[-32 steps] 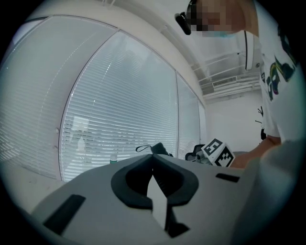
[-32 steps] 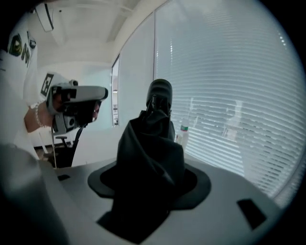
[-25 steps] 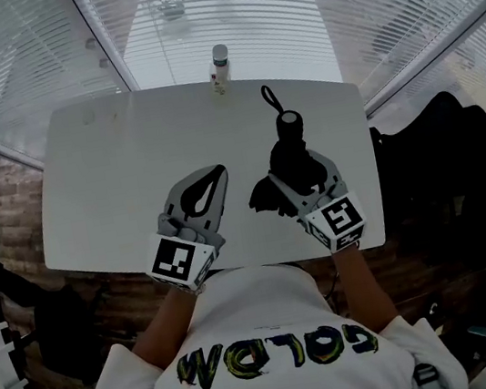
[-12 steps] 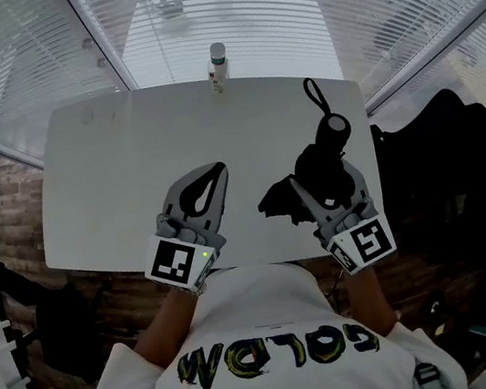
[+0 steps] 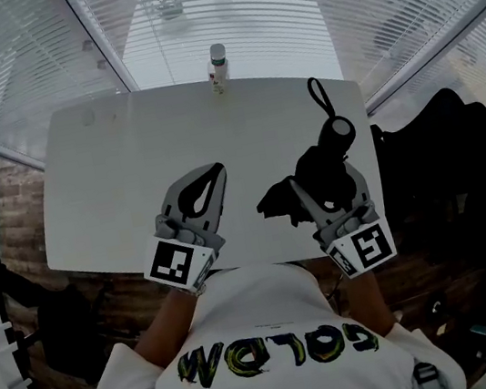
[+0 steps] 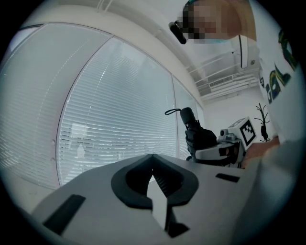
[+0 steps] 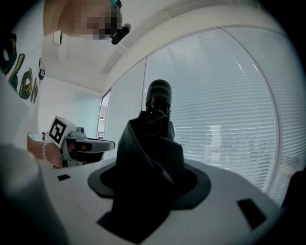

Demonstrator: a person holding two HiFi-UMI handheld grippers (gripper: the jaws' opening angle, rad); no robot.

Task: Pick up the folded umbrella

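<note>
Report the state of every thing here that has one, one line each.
folded umbrella: folded shut, clamped in the right gripper, handle pointing away from the person.
right gripper: closed on the umbrella.
left gripper: jaws together, empty.
bottle: upright, capped, at the table's far edge.
window blinds: lowered.

Bottle at the table's twelve o'clock edge; umbrella over three o'clock, left gripper at six.
</note>
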